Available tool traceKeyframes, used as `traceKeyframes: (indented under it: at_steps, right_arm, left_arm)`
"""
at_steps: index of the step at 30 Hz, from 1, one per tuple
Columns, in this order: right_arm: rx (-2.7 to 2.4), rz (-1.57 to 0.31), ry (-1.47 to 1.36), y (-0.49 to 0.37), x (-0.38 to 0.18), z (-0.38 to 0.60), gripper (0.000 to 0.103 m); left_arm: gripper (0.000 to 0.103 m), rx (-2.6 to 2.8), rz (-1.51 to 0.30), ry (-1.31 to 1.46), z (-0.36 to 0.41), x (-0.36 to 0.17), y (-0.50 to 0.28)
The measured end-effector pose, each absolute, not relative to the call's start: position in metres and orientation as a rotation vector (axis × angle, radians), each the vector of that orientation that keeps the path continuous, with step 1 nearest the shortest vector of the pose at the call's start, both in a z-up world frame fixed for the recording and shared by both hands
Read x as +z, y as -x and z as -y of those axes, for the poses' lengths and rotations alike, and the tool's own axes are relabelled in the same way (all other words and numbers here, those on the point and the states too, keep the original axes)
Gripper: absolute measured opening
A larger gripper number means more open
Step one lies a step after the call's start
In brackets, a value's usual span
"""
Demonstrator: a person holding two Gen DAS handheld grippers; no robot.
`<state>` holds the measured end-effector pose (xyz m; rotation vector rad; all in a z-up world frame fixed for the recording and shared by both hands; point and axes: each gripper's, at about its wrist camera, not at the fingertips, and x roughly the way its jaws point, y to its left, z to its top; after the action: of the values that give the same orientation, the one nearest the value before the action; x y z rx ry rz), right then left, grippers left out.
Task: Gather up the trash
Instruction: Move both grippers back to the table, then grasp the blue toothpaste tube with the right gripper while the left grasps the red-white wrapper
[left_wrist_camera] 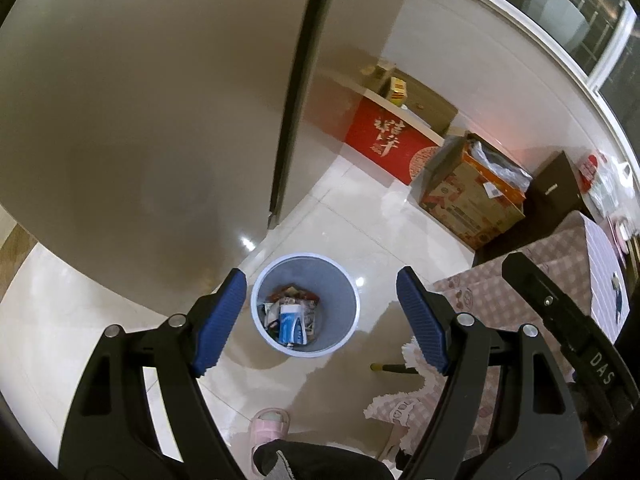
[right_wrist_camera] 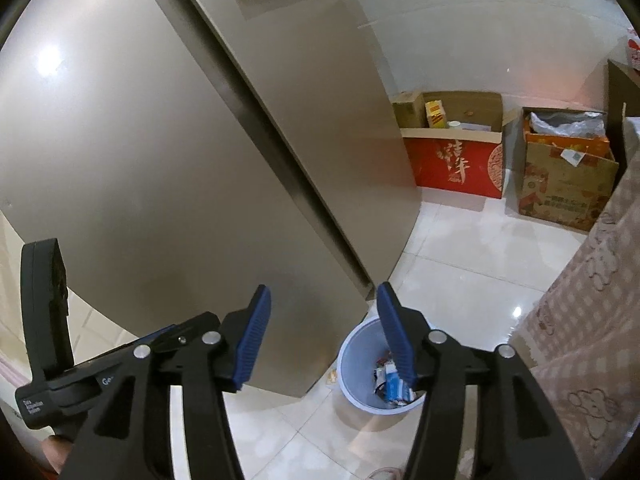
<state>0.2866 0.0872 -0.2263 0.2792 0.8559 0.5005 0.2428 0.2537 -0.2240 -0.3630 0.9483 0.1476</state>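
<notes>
Left wrist view: left gripper (left_wrist_camera: 320, 316) hangs w/ jaws spread wide, nothing between them, right above a pale blue bin (left_wrist_camera: 345, 280) standing on white floor tiles (left_wrist_camera: 360, 216). Trash (left_wrist_camera: 292, 318) lies at the bin's bottom, incl. a blue-and-white packet and crumpled wrappers. A big beige fridge (left_wrist_camera: 140, 120) stands just beside the bin. A desk w/ pink checked cloth (left_wrist_camera: 532, 272) sits to the right. Right wrist view: right gripper (right_wrist_camera: 322, 334) also wide open and empty, the bin (right_wrist_camera: 352, 364) partly behind its right finger. Against the far wall, a red box (right_wrist_camera: 456, 166) and a cardboard box (right_wrist_camera: 564, 184) rest on the floor, near each other.
</notes>
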Motion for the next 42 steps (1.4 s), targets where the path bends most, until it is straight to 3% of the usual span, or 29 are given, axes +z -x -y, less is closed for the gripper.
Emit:
traceKeyframes:
  at_steps: [13,27,34,42]
  right_arm:
    - [0.431,-0.773,-0.332,-0.261,-0.175,0.005,0.059]
    - [0.192,-0.677,-0.386,-0.227,-0.137,0.192,0.061]
    - [0.012,-0.728,-0.392,-0.23,-0.156,0.285,0.061]
    - [-0.084,-0.898,-0.358,-0.278,-0.198,0.342,0.061]
  left_arm:
    - [0.078,0.078,-0.885,0.268,-0.172,-0.177,-0.23]
    - [0.08,-0.138,-0.854,0.084,0.006,-0.139,-0.242]
    - [0.082,-0.26,-0.85,-0.096,0.113,-0.14,-0.271]
    - [0.082,-0.337,-0.878,-0.219,0.181,-0.154,-0.308]
